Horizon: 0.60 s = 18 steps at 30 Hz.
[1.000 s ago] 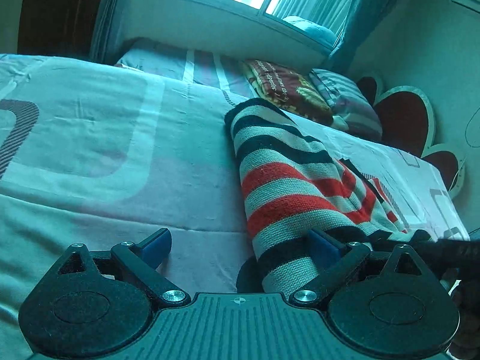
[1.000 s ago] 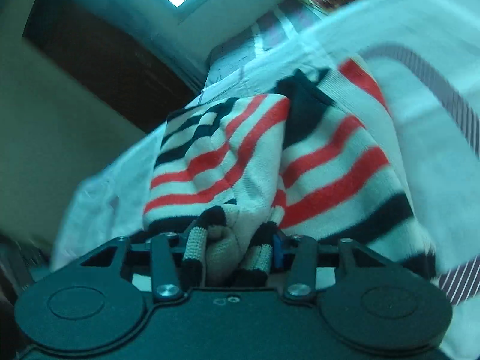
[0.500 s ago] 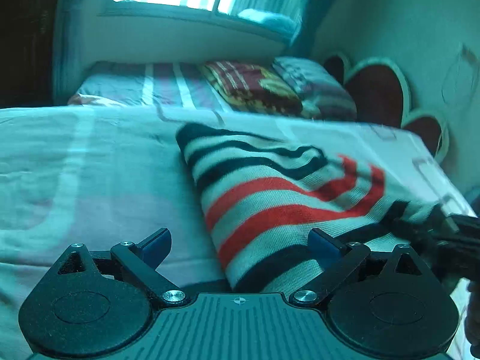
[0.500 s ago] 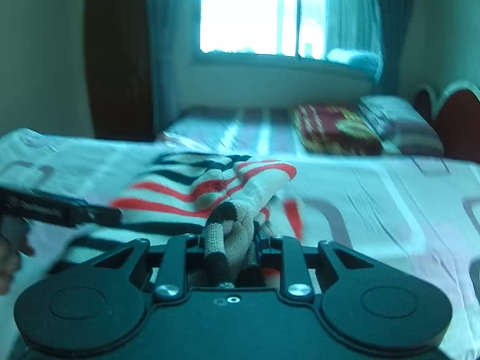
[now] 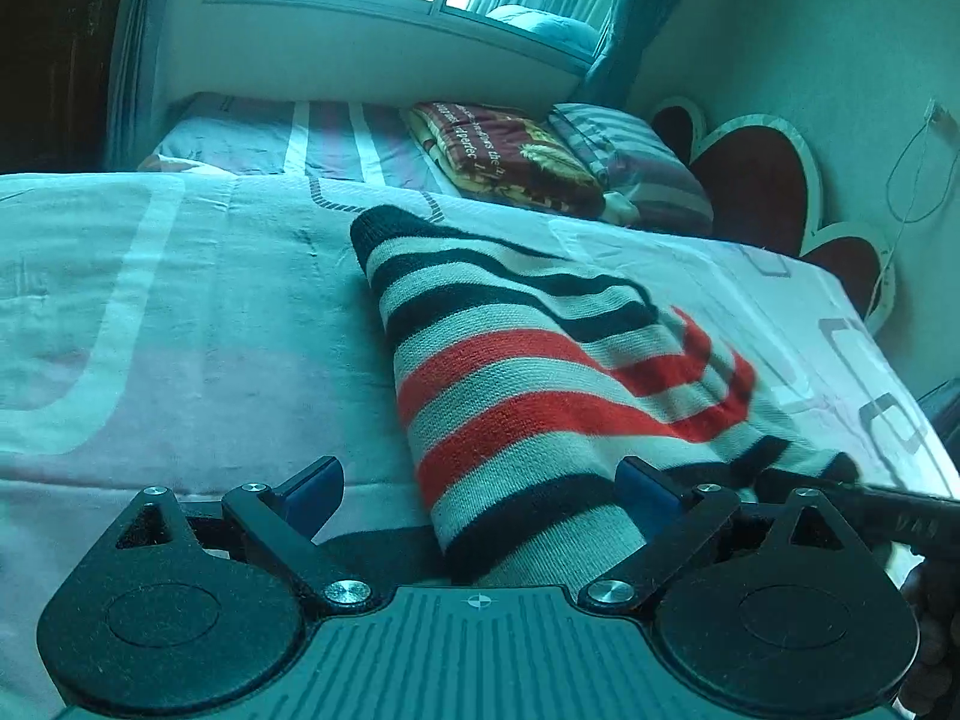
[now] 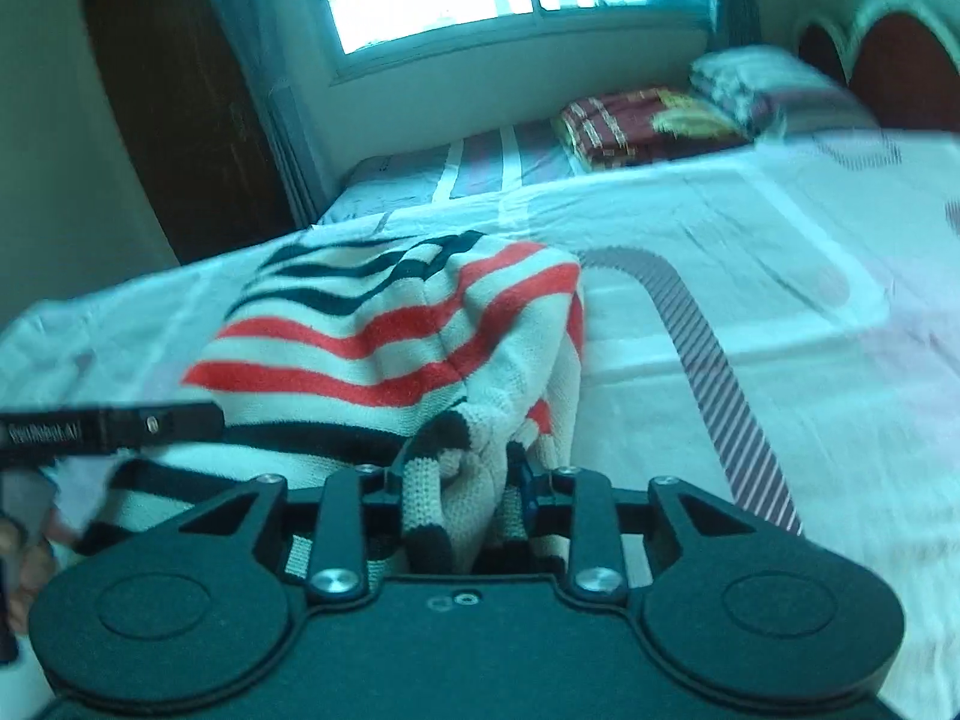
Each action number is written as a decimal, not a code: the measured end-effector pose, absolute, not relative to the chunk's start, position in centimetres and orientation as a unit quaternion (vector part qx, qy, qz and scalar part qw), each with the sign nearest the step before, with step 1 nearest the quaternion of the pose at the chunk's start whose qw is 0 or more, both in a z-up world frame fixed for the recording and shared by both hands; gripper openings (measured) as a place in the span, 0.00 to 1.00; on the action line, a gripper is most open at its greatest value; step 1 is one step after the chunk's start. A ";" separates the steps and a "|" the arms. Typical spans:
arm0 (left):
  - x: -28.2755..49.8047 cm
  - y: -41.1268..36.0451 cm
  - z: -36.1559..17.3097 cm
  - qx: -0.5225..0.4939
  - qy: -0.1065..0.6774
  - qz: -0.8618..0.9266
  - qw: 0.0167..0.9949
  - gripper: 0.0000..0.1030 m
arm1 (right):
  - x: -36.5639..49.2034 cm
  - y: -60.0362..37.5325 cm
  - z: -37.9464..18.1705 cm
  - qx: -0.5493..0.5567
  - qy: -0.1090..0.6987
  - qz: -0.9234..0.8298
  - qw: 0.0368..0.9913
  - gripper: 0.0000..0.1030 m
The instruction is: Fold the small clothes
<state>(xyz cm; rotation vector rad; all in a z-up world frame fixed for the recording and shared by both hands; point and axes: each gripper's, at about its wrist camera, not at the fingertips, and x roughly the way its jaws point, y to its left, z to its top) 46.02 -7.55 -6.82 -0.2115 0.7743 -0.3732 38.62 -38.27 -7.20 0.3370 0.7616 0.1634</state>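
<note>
A knitted sweater [image 5: 540, 372] with black, red and cream stripes lies on the bed sheet [image 5: 180, 330], one half folded over the other. My left gripper [image 5: 480, 486] stands wide open at its near hem. The right blue pad [image 5: 648, 483] rests against the knit and the left pad [image 5: 312, 486] is over bare sheet. In the right wrist view my right gripper [image 6: 462, 474] holds a bunched fold of the sweater [image 6: 384, 336] between its fingers while its jaws are opening. The left gripper's black finger [image 6: 108, 429] shows at the left edge.
A folded dark red blanket [image 5: 510, 150] and a striped pillow [image 5: 630, 162] lie at the head of the bed, by a heart-shaped headboard [image 5: 750, 180]. A dark wardrobe [image 6: 180, 120] stands left of the window. A hand [image 5: 930, 630] shows at the lower right edge.
My right gripper has swung round with the bunched sweater and now looks across the bed toward the window. The left gripper has shifted sideways and stayed open; the sweater lies more folded.
</note>
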 end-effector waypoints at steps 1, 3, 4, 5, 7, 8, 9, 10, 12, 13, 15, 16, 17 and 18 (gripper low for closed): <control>45.3 -7.1 -6.4 -0.104 0.370 -0.190 0.904 0.94 | 37.8 -39.3 -7.0 0.194 0.366 0.080 0.907 0.39; 44.0 -6.3 -5.9 -0.106 0.363 -0.202 0.904 0.94 | 36.2 -41.1 -6.7 0.241 0.361 0.082 0.897 0.40; 43.5 -5.9 -5.8 -0.111 0.364 -0.210 0.901 0.94 | 35.4 -41.7 -6.7 0.255 0.362 0.086 0.893 0.40; 43.1 -5.7 -5.9 -0.115 0.367 -0.216 0.897 0.94 | 34.7 -41.9 -6.6 0.263 0.363 0.089 0.889 0.39; 42.6 -5.6 -6.4 -0.118 0.375 -0.223 0.892 0.94 | 33.8 -42.0 -6.9 0.274 0.370 0.095 0.883 0.38; 42.4 -5.6 -6.8 -0.120 0.380 -0.226 0.889 0.94 | 33.6 -41.9 -7.2 0.272 0.376 0.095 0.881 0.36; 42.2 -5.6 -7.1 -0.120 0.386 -0.225 0.887 0.94 | 33.6 -41.7 -7.5 0.260 0.384 0.086 0.882 0.28; 42.1 -5.6 -7.4 -0.119 0.390 -0.224 0.885 0.94 | 33.6 -41.5 -7.9 0.251 0.392 0.081 0.881 0.23; 41.7 -5.8 -8.1 -0.113 0.395 -0.224 0.884 0.94 | 33.6 -41.8 -8.7 0.258 0.399 0.076 0.876 0.18; 41.6 -6.0 -8.5 -0.105 0.397 -0.220 0.885 0.94 | 33.6 -41.9 -9.0 0.264 0.399 0.076 0.875 0.17; 41.1 -6.3 -9.1 -0.091 0.395 -0.219 0.888 0.94 | 33.5 -41.7 -9.3 0.253 0.397 0.074 0.879 0.14; 40.8 -6.4 -9.2 -0.085 0.390 -0.218 0.891 0.94 | 33.4 -41.6 -9.5 0.249 0.394 0.076 0.881 0.14; 40.6 -6.5 -9.4 -0.079 0.386 -0.217 0.893 0.94 | 33.3 -41.6 -9.6 0.253 0.392 0.077 0.881 0.14; 40.4 -6.6 -9.4 -0.076 0.383 -0.215 0.895 0.94 | 33.2 -41.8 -9.7 0.257 0.390 0.078 0.881 0.13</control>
